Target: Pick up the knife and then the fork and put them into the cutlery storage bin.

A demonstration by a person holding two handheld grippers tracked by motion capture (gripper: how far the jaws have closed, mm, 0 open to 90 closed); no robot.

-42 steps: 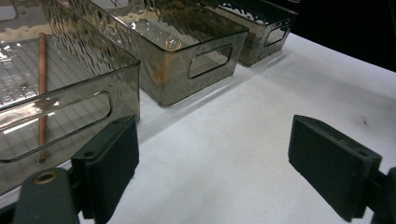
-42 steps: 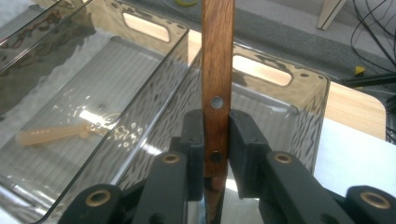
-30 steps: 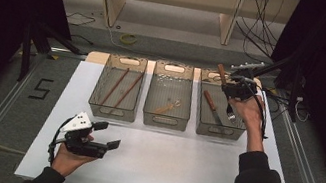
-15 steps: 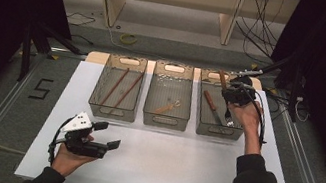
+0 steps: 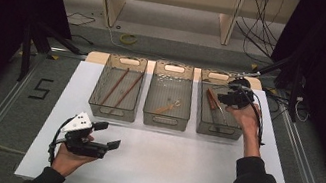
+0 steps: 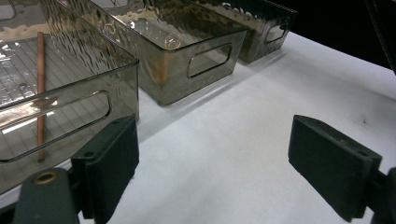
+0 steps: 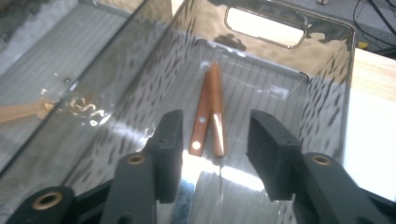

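My right gripper (image 5: pixel 229 97) hovers over the right smoky plastic bin (image 5: pixel 234 131). Its jaws have just been opening and now stand apart, gripping nothing. In the right gripper view (image 7: pixel 215 149), two wooden-handled knives (image 7: pixel 209 112) lie side by side on the bin floor, seen through the gap between the jaws. The high view shows their brown handles (image 5: pixel 212 99) just left of the gripper. My left gripper (image 5: pixel 107 134) rests open at the front left of the white table top (image 5: pixel 178 165), and its jaws (image 6: pixel 219 168) have bare table between them.
The left bin (image 5: pixel 97 105) holds two thin wooden sticks (image 5: pixel 121 86); one stick (image 6: pixel 40 93) shows through its wall. The middle bin (image 5: pixel 146 116) holds a small wooden utensil (image 5: pixel 168 106). Cables lie behind the table at the right.
The right gripper held a brown-handled knife up over the right bin. Its jaws have now opened, and the knife lies in the bin beside the other one. The left hand stayed put.
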